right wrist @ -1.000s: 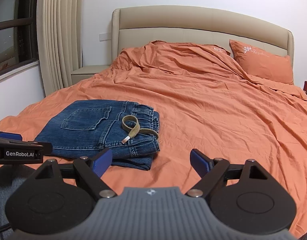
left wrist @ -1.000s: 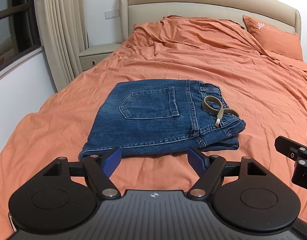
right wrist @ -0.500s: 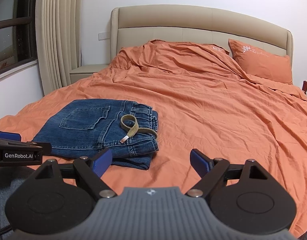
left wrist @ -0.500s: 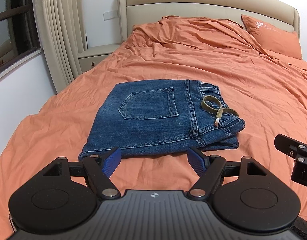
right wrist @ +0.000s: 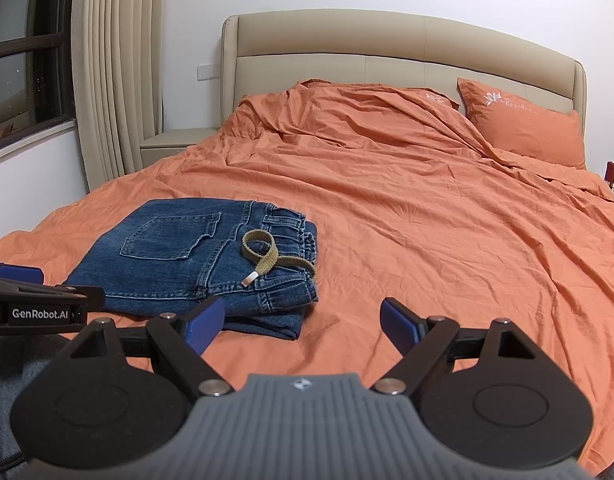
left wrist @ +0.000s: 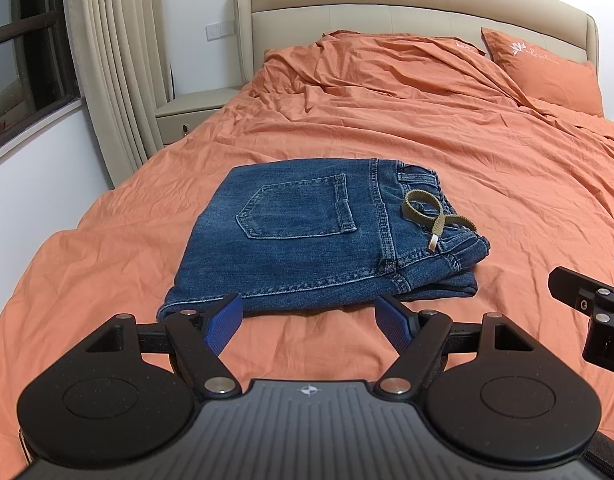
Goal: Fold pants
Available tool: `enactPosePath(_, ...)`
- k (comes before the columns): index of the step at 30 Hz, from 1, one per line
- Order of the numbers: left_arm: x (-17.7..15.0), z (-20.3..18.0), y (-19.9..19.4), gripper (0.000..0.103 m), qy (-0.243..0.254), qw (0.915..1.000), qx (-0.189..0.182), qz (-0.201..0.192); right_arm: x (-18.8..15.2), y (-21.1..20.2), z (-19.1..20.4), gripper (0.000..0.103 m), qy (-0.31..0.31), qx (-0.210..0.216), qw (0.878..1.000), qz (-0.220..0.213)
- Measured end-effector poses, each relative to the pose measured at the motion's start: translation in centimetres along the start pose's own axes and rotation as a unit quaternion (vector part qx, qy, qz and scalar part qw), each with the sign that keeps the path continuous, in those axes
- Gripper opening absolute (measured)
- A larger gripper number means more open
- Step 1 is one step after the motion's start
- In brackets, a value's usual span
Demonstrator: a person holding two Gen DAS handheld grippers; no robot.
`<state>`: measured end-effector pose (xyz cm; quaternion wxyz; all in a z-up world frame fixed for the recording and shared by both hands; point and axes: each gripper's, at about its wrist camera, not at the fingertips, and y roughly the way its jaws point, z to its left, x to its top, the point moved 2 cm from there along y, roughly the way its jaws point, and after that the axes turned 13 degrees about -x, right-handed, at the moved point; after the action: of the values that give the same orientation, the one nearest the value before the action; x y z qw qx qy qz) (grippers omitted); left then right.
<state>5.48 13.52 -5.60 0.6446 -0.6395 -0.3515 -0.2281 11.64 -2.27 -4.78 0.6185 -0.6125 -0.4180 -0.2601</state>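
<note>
The blue denim pants (left wrist: 307, 240) lie folded in a compact rectangle on the orange bed, back pocket up, with an olive drawstring (left wrist: 435, 216) looped on the waistband. They also show in the right wrist view (right wrist: 195, 260). My left gripper (left wrist: 311, 322) is open and empty, just short of the near edge of the pants. My right gripper (right wrist: 299, 320) is open and empty, near the pants' front right corner. Each gripper shows at the edge of the other's view.
The orange duvet (right wrist: 427, 220) covers the bed, rumpled near the beige headboard (right wrist: 387, 44). An orange pillow (right wrist: 523, 120) lies at the far right. A bedside cabinet (left wrist: 191, 112), curtain (left wrist: 119, 60) and window stand to the left.
Both grippers have drifted slightly, staying open. The pants have not moved.
</note>
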Motion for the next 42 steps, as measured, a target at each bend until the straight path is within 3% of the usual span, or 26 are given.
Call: enactPosePath(42, -0.04, 0.01, -0.05, 0.088, 0.008, 1.0, 0.005, 0.001, -0.19, 0.04, 0.21, 0.081, 0.0, 0.0, 1.0, 0.003)
